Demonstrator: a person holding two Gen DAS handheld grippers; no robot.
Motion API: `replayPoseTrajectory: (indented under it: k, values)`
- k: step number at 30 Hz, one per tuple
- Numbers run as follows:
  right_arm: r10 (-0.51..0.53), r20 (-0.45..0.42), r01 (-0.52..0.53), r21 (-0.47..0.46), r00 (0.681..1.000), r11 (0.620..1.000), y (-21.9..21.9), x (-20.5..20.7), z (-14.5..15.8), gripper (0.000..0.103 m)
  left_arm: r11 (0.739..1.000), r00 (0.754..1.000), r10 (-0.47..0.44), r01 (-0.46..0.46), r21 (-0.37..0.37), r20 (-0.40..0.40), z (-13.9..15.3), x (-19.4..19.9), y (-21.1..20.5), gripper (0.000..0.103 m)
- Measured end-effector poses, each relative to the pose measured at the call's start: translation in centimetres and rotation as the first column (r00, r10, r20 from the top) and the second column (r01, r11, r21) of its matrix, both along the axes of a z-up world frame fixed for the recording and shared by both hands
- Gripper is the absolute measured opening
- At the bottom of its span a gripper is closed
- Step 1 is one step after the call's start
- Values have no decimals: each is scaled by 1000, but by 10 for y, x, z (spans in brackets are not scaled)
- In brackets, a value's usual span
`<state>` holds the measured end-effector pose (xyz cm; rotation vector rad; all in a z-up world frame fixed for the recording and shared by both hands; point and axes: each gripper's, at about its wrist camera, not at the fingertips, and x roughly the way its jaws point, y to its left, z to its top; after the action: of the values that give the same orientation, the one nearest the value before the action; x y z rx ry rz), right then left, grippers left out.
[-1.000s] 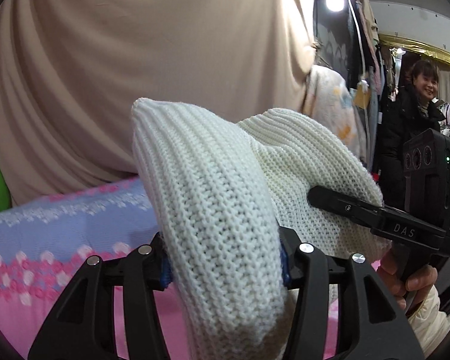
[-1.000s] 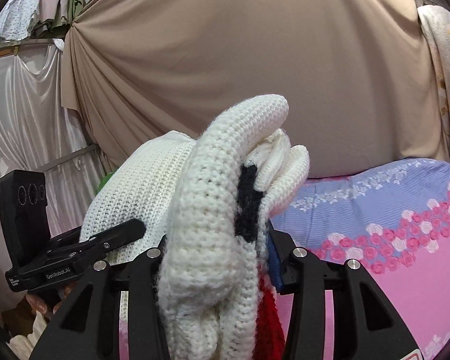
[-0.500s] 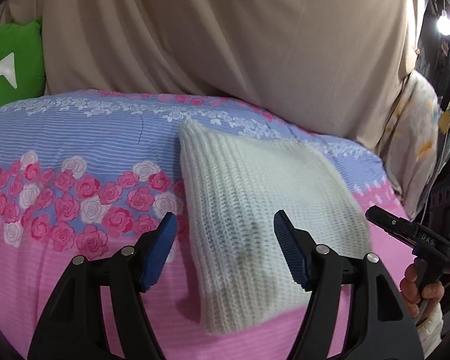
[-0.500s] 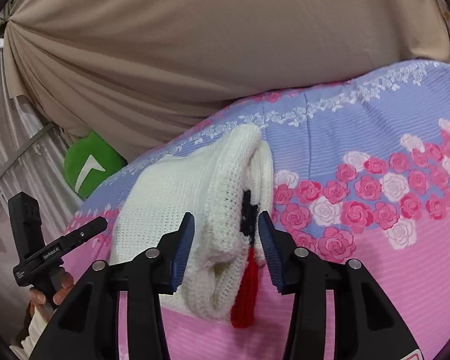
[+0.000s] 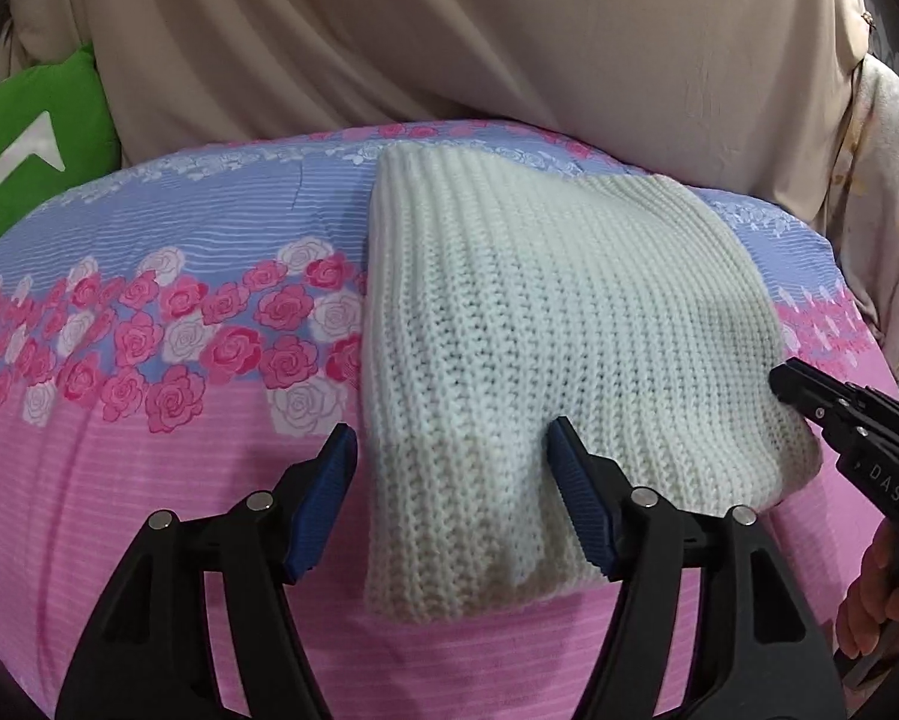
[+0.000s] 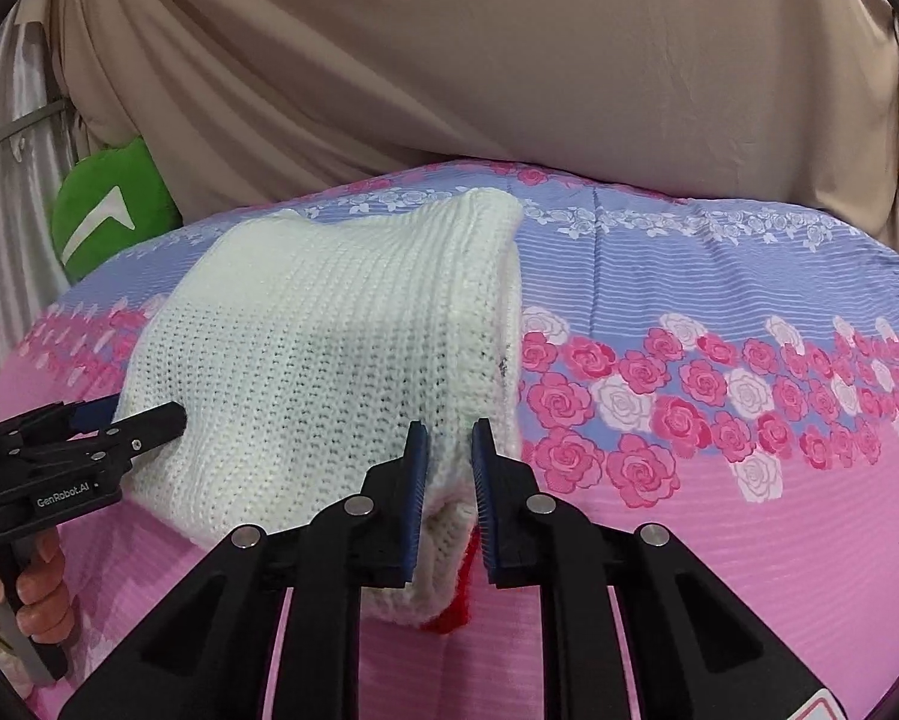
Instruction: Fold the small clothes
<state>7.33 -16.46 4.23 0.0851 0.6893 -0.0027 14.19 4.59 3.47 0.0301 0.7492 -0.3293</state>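
A folded white knit sweater (image 5: 545,330) lies on the pink and blue floral bedsheet (image 5: 149,480). My left gripper (image 5: 449,498) is open, its blue pads straddling the sweater's near left corner without pinching it. In the right wrist view the same sweater (image 6: 329,360) lies folded, with a bit of red trim (image 6: 458,600) at its near edge. My right gripper (image 6: 449,480) has its jaws close together on the sweater's near right corner, pinching the thick knit edge. Each gripper shows in the other's view: the right one (image 5: 833,414) and the left one (image 6: 89,438).
A green cushion (image 5: 29,138) with a white mark sits at the bed's far left. A beige curtain (image 5: 449,30) hangs behind the bed. A pale floral cloth (image 5: 881,180) hangs at the right. The bedsheet (image 6: 719,420) stretches to the sweater's right.
Both grippers lowered the lifted sweater onto the bed. My left gripper let go and opened. My right gripper's jaws have drawn closer together on the right corner.
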Motion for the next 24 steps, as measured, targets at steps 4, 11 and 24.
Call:
replayPoseTrajectory:
  k: [4,11,24]
  values:
    - [-10,40,8,35,999,999,3,-17,7,19,998,997,40,-43,47,67,0,-19,-3,70]
    - [-60,32,58,39,998,998,18,-64,-9,40,989,987,102,-114,90,123,-5,-56,-9,84]
    - [-111,-17,110,-56,994,992,33,-92,-26,67,974,979,141,-164,158,149,-7,-101,-28,98]
